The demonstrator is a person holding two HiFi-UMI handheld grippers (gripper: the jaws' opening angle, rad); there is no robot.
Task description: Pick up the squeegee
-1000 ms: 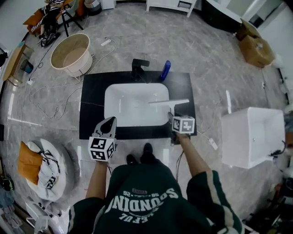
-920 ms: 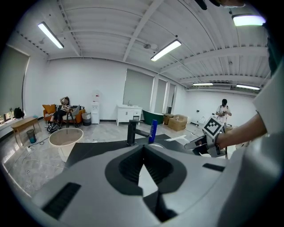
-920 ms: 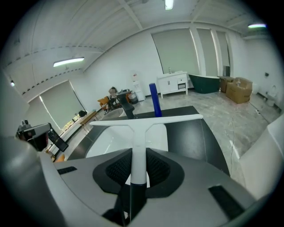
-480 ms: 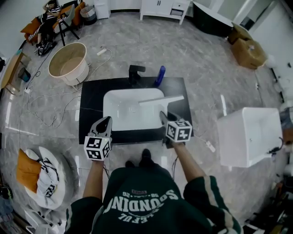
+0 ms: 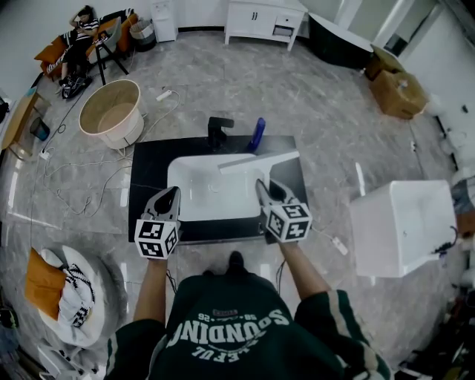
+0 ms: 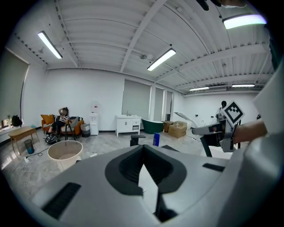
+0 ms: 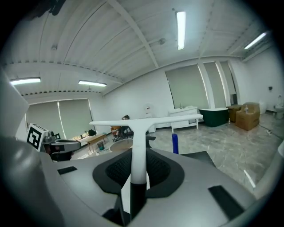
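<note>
The white T-shaped squeegee hangs in the air over the right side of the white sink basin. My right gripper is shut on its handle. In the right gripper view the handle runs up between the jaws to the level blade. My left gripper is held above the sink's front left corner, shut with nothing in it. In the left gripper view only a thin slit shows at the left gripper. The right gripper shows at that view's right.
A black counter holds the sink, with a black faucet and a blue bottle at its back. On the floor are a beige round tub, cables, a white box, cardboard boxes and a white cabinet.
My right gripper has risen with the squeegee, lifting it higher over the sink and tilting it toward level. The left gripper has risen a little.
</note>
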